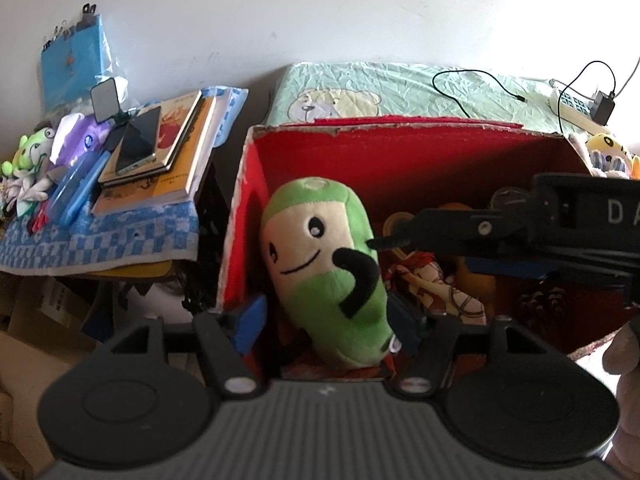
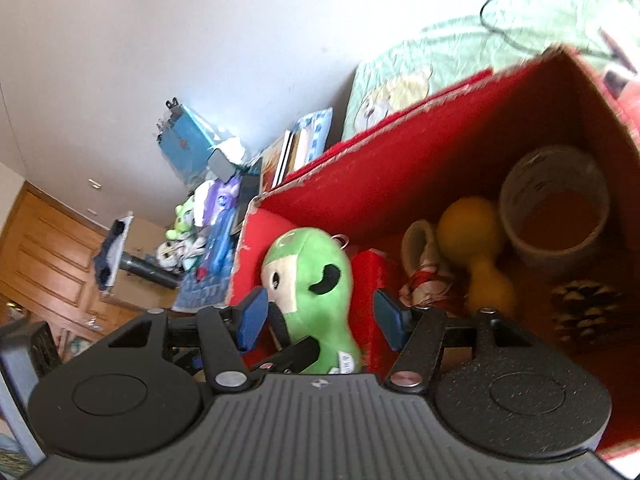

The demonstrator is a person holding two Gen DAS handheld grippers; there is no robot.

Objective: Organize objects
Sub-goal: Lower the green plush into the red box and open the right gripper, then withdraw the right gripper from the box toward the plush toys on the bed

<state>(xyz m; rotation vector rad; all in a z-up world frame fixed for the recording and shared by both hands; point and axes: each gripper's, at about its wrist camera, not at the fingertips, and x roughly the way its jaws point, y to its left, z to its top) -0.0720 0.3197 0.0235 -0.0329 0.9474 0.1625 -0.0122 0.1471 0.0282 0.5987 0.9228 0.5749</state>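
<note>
Standing in the red box (image 1: 400, 152), the green plush (image 1: 328, 272) is flanked, ungripped, by both grippers' wide-open jaws.

wall (image 1: 320, 8): plain white, daylit | bed (image 1: 400, 88): pale green cover below wall | door (image 2: 44, 240): wooden, left of wall

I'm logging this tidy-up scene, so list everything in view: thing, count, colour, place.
plush toy: 1, green and cream, left end of the box
box: 1, red, centre
tape roll: 1, pale, box's far right corner
pine cone: 1, brown, box floor, right
yellow toy: 1, box middle
patterned cloth item: 1, red and white, beside the yellow toy
books: a stack, orange, side table on the left
phone: 1, dark, on the books
power strip: 1, white, bed
left gripper: open, around the plush
right gripper: open, above the box
</note>
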